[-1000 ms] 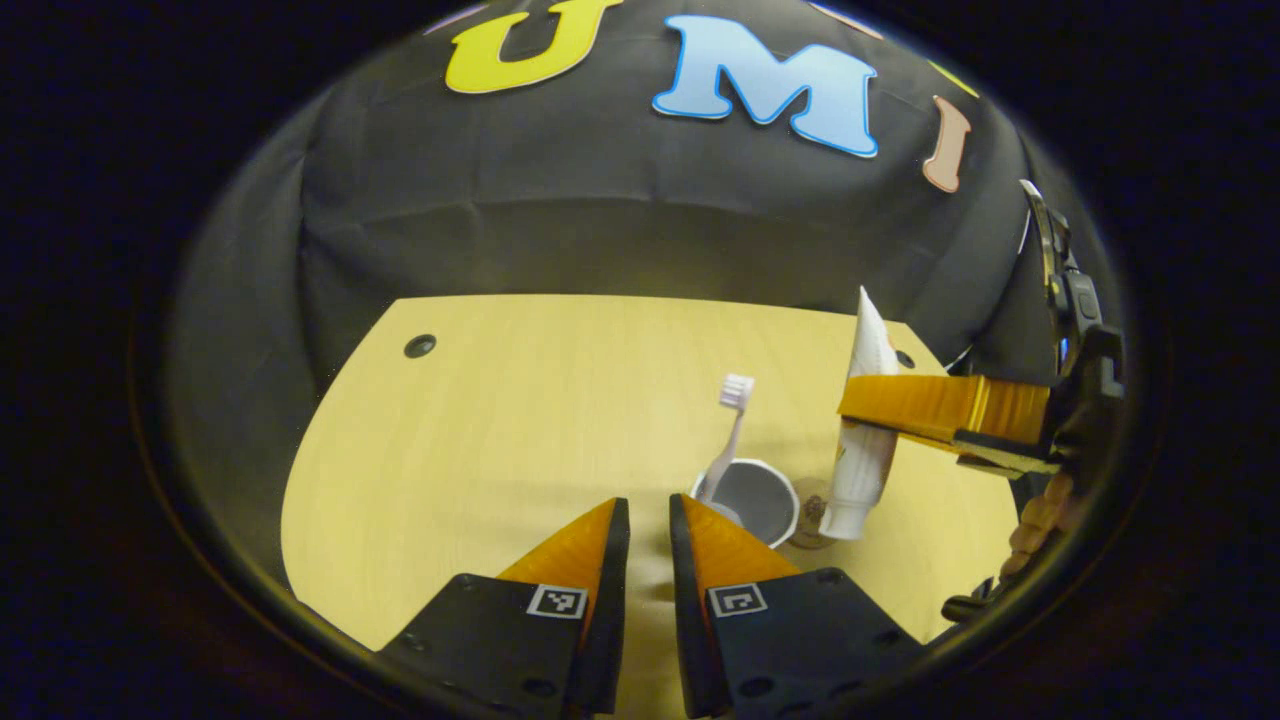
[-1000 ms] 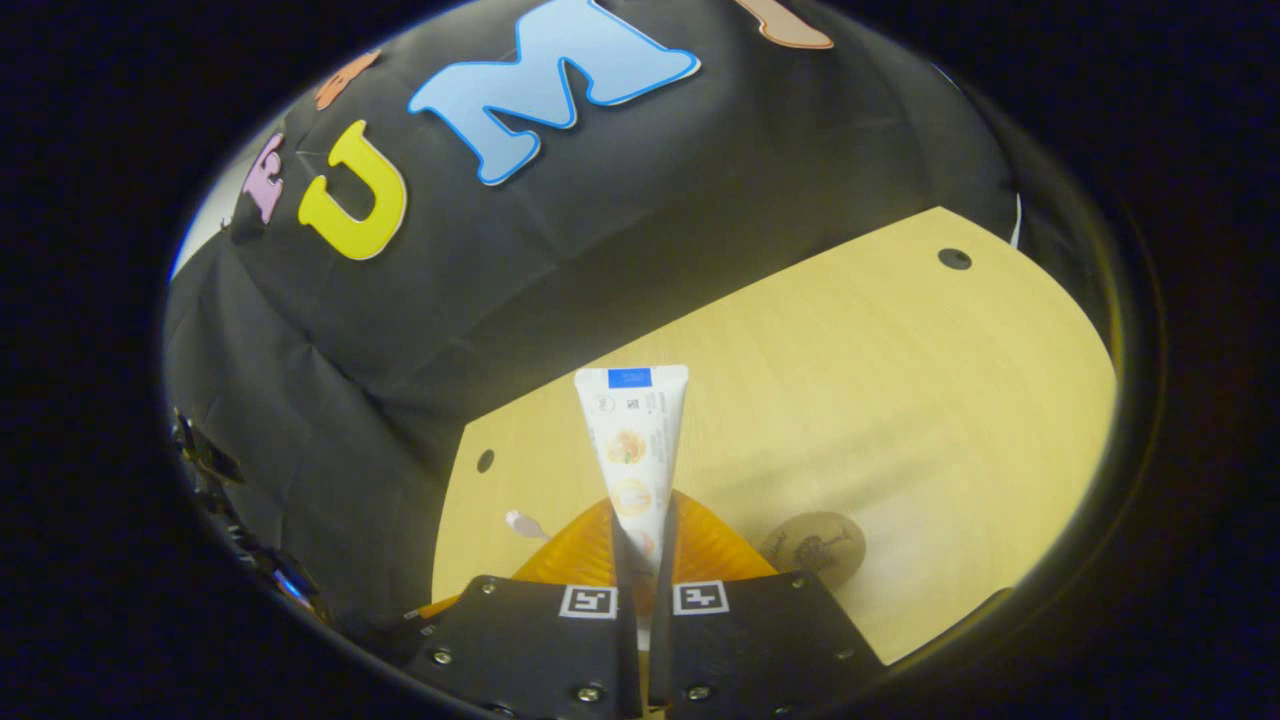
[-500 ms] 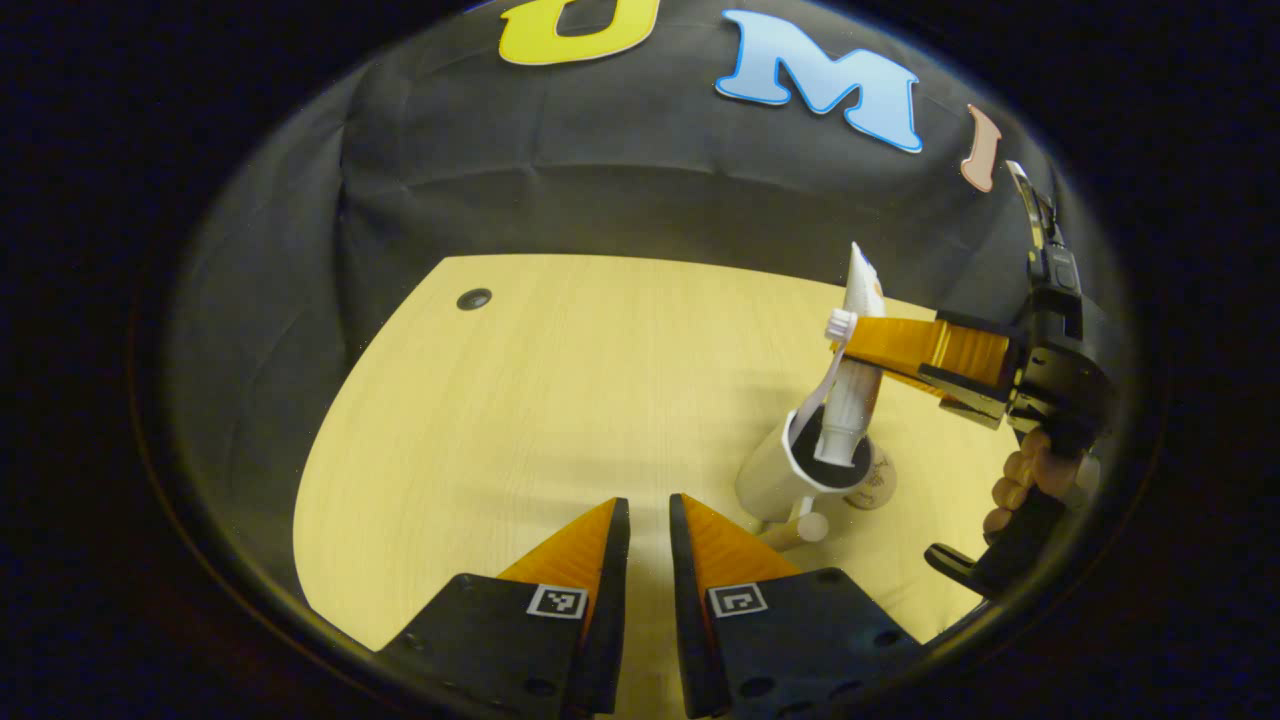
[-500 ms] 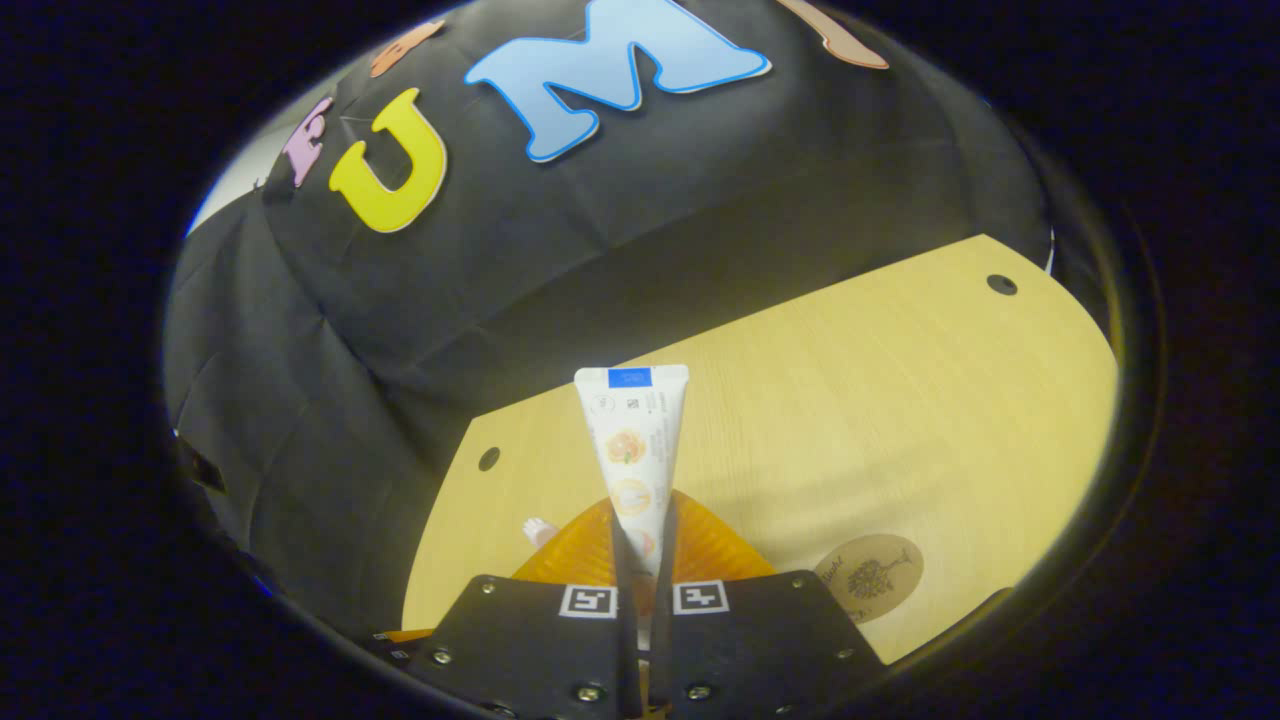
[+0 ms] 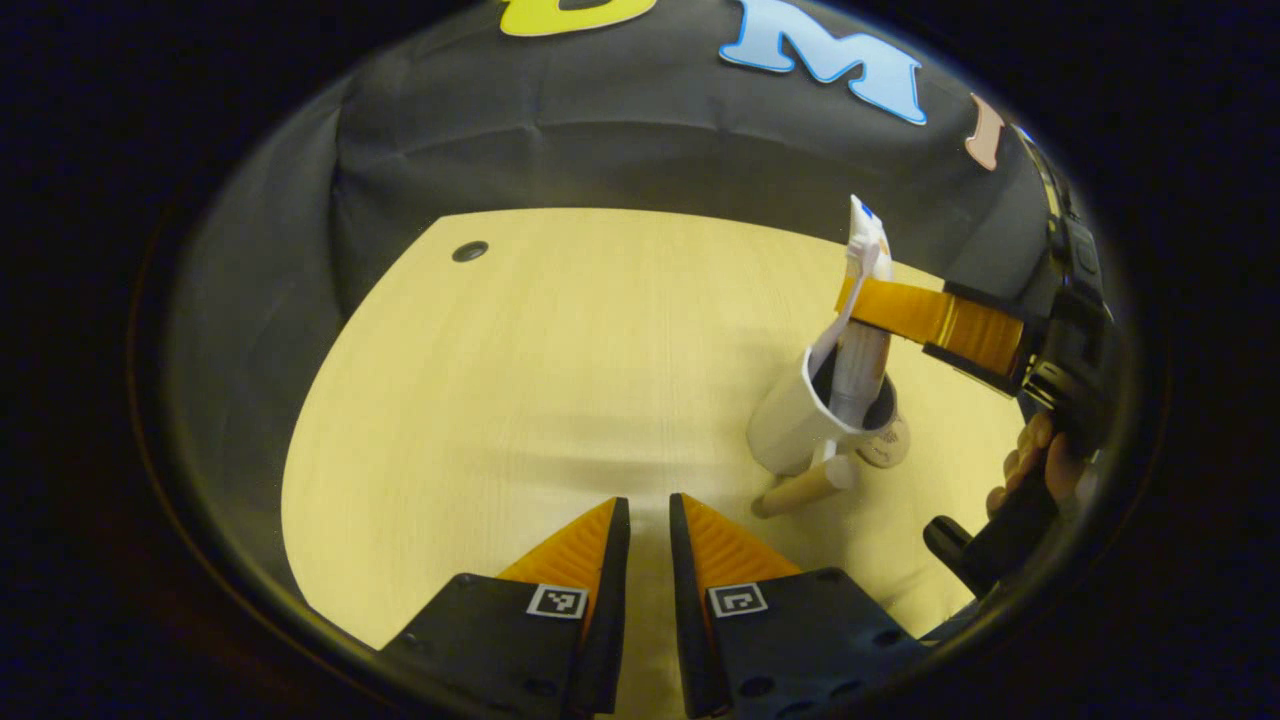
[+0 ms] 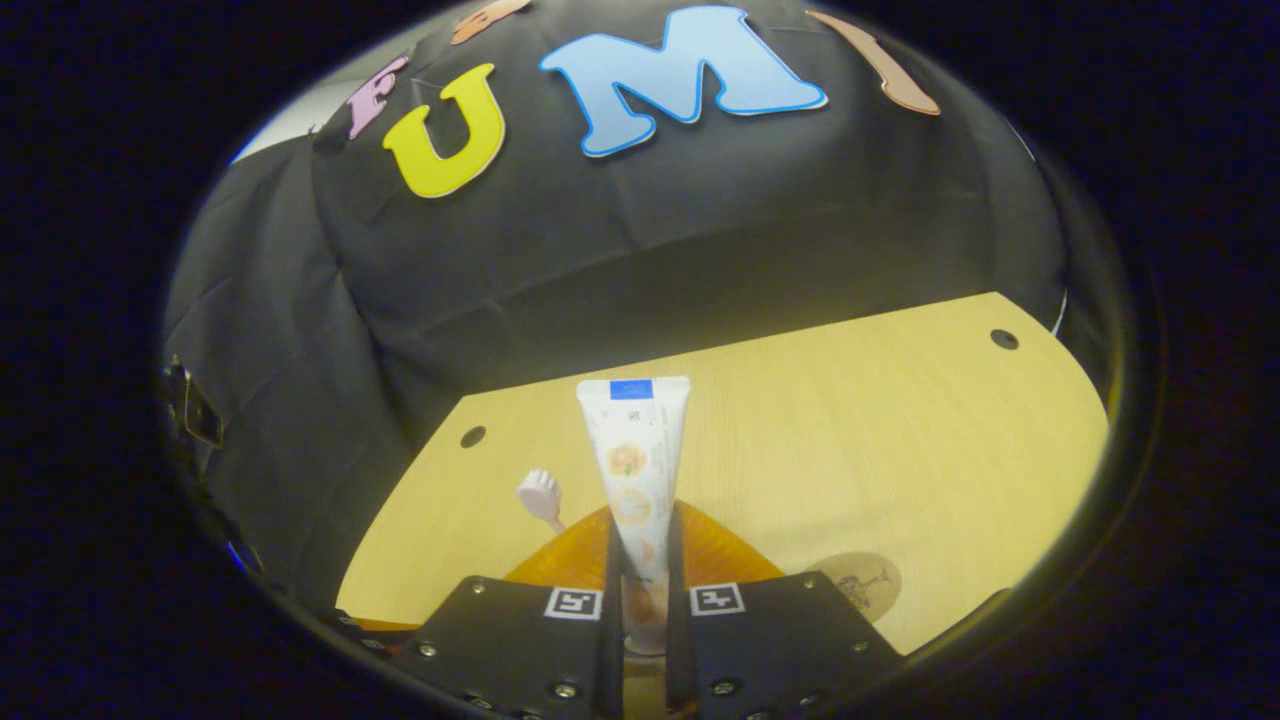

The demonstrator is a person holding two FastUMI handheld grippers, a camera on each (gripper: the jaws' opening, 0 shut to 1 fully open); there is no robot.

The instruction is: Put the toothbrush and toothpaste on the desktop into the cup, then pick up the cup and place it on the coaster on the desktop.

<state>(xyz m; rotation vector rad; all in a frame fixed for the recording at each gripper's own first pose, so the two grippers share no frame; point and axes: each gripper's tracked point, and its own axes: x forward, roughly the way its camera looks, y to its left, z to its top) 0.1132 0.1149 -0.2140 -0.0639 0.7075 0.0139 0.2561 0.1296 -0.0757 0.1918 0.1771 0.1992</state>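
We have the right claw (image 6: pixel 640 590) clamped on the toothpaste (image 6: pixel 636 470), which stands cap-down inside the cup (image 5: pixel 800 425), next to the toothbrush (image 5: pixel 835 325) already in it; the left claw (image 5: pixel 648 560) sits near-closed and empty, well short of the cup. The cup looks tilted, so we should let the tube settle to the bottom, then open and lift straight up. The coaster (image 5: pixel 893 443) lies just beside the cup, behind it.
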